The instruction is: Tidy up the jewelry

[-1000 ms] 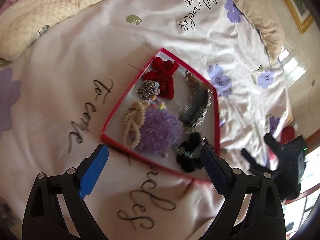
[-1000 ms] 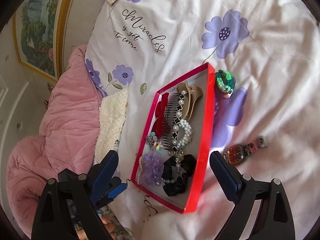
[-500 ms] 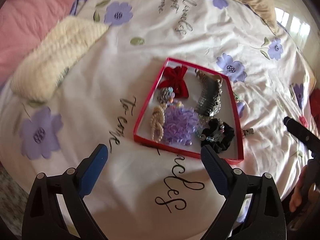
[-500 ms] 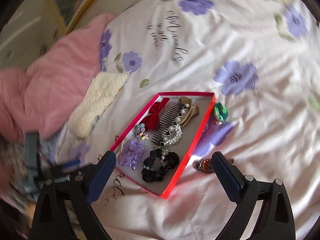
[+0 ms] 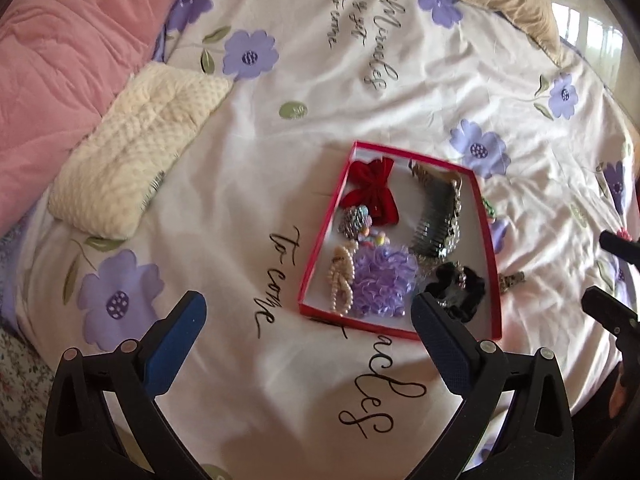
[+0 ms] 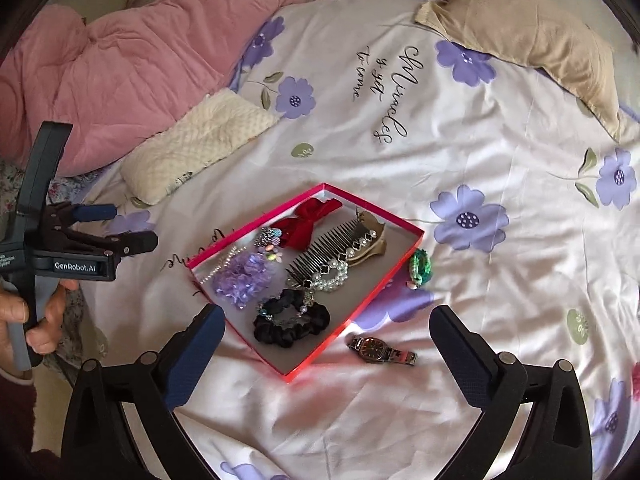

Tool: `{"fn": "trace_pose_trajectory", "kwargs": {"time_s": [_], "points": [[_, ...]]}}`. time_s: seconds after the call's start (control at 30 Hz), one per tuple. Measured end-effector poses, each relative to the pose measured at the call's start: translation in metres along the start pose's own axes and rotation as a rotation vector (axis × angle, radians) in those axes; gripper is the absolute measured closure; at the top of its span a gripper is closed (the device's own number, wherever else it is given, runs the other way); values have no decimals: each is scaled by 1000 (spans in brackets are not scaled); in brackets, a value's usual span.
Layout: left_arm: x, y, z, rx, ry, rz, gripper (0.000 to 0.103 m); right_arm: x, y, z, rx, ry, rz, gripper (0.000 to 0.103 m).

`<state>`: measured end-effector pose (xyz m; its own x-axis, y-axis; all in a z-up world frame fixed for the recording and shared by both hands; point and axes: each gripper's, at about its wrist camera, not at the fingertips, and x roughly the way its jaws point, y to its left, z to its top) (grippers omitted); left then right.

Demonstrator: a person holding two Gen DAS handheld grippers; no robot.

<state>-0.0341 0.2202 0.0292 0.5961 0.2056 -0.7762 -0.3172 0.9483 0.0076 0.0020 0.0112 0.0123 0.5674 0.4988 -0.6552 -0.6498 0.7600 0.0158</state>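
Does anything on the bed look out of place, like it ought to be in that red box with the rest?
Yes. A wristwatch and a green scrunchie lie on the bedsheet just outside the red box, while the other accessories sit inside it. Both grippers are open and empty.

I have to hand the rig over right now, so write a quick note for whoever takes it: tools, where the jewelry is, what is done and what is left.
Left tool: open, empty, hovering above the sheet short of the red box.
Right tool: open, empty, above the box's near corner.
In the box: red bow, comb, pearl piece, purple scrunchie, black scrunchie, small clips.
Still on the bed sheet, outside the box: wristwatch by its near side, green scrunchie at its right corner.
Left: probably put those two in the box.
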Motion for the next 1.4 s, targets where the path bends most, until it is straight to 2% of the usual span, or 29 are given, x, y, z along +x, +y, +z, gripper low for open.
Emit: {"fn": "trace_pose_trajectory", "kwargs": {"time_s": [0.1,0.4,0.83,1.4], "points": [[8,-5,-5,18,7,15,0,16,-7,-5,69,31,61,0],[21,-19,-12,64,10,70,0,50,-1,-20,109,107,81,0],[33,-21,-16,61,51,76,0,65,-5,-24,153,157,96,0],[40,-20,-17,54,62,78,0,71,-4,-22,159,161,117,0]]}}
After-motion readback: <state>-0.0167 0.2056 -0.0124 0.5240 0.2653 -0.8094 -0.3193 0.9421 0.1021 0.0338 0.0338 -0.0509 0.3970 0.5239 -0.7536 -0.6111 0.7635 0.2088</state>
